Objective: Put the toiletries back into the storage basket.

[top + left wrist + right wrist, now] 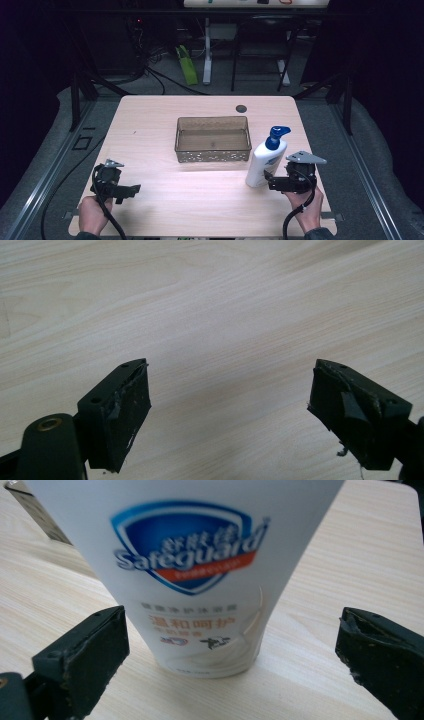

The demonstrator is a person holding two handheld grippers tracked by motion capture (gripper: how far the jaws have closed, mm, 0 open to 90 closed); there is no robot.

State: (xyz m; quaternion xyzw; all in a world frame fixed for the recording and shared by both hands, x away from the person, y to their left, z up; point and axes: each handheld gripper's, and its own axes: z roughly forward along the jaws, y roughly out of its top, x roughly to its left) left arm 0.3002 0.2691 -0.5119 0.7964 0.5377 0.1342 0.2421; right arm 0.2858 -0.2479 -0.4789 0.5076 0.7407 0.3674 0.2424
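soap bottle (266,162) upright, just ahead of right gripper (266,179) | jaws spread, probably not touching | left gripper (134,190) spread, far from bottle

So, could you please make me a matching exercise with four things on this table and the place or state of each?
Things:
1. soap bottle
2. basket
3. left gripper
4. right gripper

Places or states:
a. open over bare wood
b. middle of the table, empty
c. open, jaws towards the bottle
d. upright, blue pump on top

Pairs: 1-d, 2-b, 3-a, 4-c
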